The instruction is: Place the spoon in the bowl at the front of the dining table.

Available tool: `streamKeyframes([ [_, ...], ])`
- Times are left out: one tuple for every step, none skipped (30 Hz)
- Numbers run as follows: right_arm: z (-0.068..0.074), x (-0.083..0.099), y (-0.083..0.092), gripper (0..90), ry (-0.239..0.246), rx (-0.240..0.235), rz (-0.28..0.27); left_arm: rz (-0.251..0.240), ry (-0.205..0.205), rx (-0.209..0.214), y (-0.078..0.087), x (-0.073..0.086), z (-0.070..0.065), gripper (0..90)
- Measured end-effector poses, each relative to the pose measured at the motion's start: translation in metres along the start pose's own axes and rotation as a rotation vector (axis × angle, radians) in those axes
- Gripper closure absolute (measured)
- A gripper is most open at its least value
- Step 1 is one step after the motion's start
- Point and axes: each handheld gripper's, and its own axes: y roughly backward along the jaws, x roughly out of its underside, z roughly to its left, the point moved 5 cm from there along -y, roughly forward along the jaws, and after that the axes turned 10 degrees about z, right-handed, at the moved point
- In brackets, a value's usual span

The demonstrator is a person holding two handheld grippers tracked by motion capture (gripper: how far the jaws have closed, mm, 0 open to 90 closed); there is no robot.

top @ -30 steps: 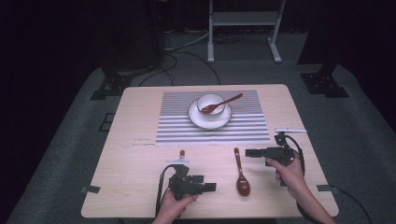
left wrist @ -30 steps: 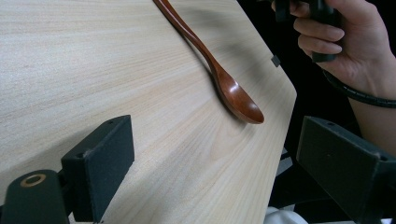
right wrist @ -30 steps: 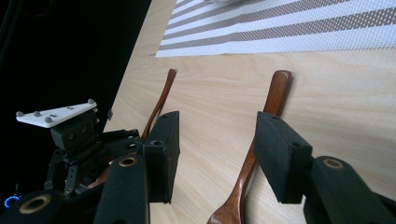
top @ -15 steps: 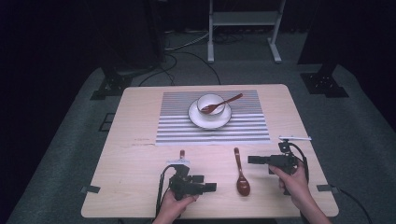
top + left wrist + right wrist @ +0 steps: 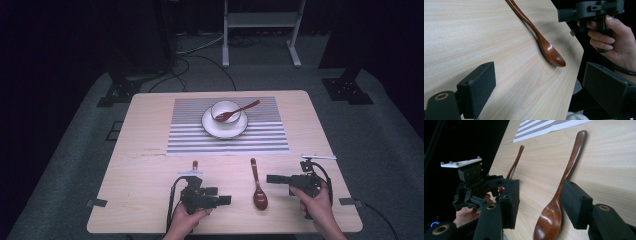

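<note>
We see a light wooden table with rounded corners standing on grey floor. Toward its far side lies a striped placemat — grey and white bands running across. On the near half, directly on the bare wood, rest two brown wooden spoons: one lies near the middle with its bowl toward the near edge, and another — mostly hidden — shows its handle end just to the left.

High view looks forward and down over the whole table; both gripper views sit low and close, sharing the wooden spoon (from opposite sides).
</note>
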Motion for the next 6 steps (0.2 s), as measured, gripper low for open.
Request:
streamKeyframes([
  [-0.0005, 0.0009, 0.0004, 48.0, -0.002, -0.004, -0.005, -0.001, 0.001, 0.000, 0.0004, -0.0001, -0.0001, 10.1],
  [-0.0008, 0.0014, 0.0007, 48.0, -0.003, -0.003, -0.005, -0.005, 0.000, -0.002, 0.0007, -0.0003, -0.0002, 10.1],
  [-0.0015, 0.0022, 0.0008, 47.8, -0.001, 0.003, -0.007, -0.005, -0.003, -0.003, 0.0015, -0.0004, -0.0005, 10.1],
  [-0.0021, 0.0030, 0.0008, 47.2, -0.002, 0.001, -0.009, -0.006, -0.004, -0.002, 0.0019, -0.0005, -0.0009, 10.1],
  [-0.0026, 0.0035, 0.0008, 47.1, -0.003, -0.001, -0.010, -0.007, -0.007, -0.003, 0.0028, -0.0009, -0.0016, 10.1],
  [-0.0034, 0.0043, 0.0007, 46.8, -0.005, 0.000, -0.014, -0.010, -0.010, -0.004, 0.0031, -0.0015, -0.0018, 10.1],
])
